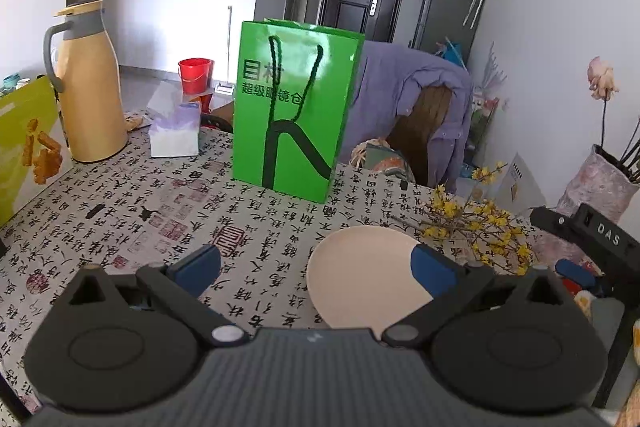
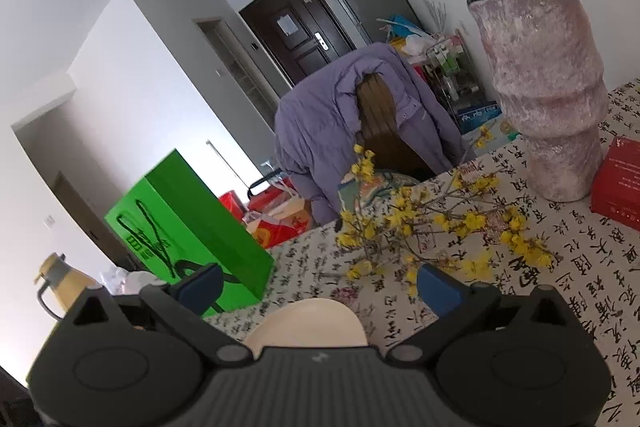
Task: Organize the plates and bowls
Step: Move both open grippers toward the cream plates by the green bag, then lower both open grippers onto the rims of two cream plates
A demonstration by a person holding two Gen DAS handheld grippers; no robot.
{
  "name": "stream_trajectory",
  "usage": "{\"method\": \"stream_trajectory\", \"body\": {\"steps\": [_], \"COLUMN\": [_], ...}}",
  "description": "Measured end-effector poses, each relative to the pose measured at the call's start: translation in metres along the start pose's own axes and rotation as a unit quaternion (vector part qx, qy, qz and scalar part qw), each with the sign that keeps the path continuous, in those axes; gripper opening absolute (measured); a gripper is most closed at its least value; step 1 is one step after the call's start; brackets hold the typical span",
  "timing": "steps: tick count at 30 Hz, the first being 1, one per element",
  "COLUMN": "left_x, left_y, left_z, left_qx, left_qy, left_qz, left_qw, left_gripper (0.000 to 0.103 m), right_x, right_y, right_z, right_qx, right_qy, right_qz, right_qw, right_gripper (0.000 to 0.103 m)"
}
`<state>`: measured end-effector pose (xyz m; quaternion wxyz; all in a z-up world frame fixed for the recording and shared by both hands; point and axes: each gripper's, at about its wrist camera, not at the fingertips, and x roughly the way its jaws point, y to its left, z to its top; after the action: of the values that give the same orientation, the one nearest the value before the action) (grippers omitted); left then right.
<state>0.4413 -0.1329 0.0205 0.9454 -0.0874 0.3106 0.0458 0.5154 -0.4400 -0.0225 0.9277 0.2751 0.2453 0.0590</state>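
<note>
A cream round plate [image 1: 360, 275] lies flat on the calligraphy-print tablecloth [image 1: 160, 211], front right in the left wrist view. My left gripper [image 1: 316, 267] hovers over it, wide open, its right finger [image 1: 432, 273] overlapping the plate's right rim and nothing held. The other gripper's black body [image 1: 580, 239] shows at the right edge. In the right wrist view the same plate [image 2: 308, 323] peeks out just below my right gripper [image 2: 320, 287], which is open and empty too. No bowl is visible.
A green paper bag [image 1: 292, 115] stands mid-table. A tan thermos [image 1: 90, 87] and tissue box [image 1: 176, 131] sit far left. Yellow flower sprigs [image 2: 432, 223], a pink vase [image 2: 548, 91] and a red box [image 2: 618, 183] crowd the right. A chair with a purple jacket [image 2: 332, 131] stands behind.
</note>
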Motion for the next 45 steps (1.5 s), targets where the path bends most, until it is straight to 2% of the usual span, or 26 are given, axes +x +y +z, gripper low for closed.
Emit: {"method": "stream_trajectory", "body": {"steps": [6,14,18,21,28,31,39,45], "left_x": [0.026,0.062,0.080,0.091,0.117,0.130,0.146,0.171], "left_y": [-0.012,-0.005,0.003,0.009,0.025,0.025,0.013,0.008], "left_z": [0.009,0.019,0.018,0.016,0.015,0.015,0.010,-0.002], "left_qx": [0.001,-0.017,-0.030,-0.035,-0.046,-0.032,-0.029,-0.043], "left_qy": [0.017,0.032,0.047,0.061,0.090,0.113,0.122,0.148], "left_qz": [0.019,0.044,0.037,0.031,0.051,0.049,0.044,0.046], "left_qw": [0.9997,0.9984,0.9978,0.9971,0.9936,0.9919,0.9911,0.9869], "left_gripper": [0.103,0.103,0.103,0.103,0.103,0.103,0.103,0.103], "right_x": [0.015,0.033,0.037,0.041,0.074,0.094,0.116,0.131], "right_y": [-0.007,-0.007,-0.004,0.001,0.024,0.029,0.033,0.032], "right_z": [-0.004,-0.012,-0.014,-0.017,-0.012,-0.006,-0.018,-0.027], "right_qx": [0.004,0.001,0.001,-0.010,-0.029,-0.032,-0.081,-0.098], "right_qy": [0.022,0.043,0.050,0.054,0.091,0.117,0.138,0.176], "right_qz": [-0.002,-0.001,0.006,-0.006,-0.033,-0.037,-0.079,-0.097], "right_qw": [1.000,0.999,0.999,0.998,0.995,0.992,0.984,0.975], "right_gripper": [0.103,0.103,0.103,0.103,0.103,0.103,0.102,0.093]}}
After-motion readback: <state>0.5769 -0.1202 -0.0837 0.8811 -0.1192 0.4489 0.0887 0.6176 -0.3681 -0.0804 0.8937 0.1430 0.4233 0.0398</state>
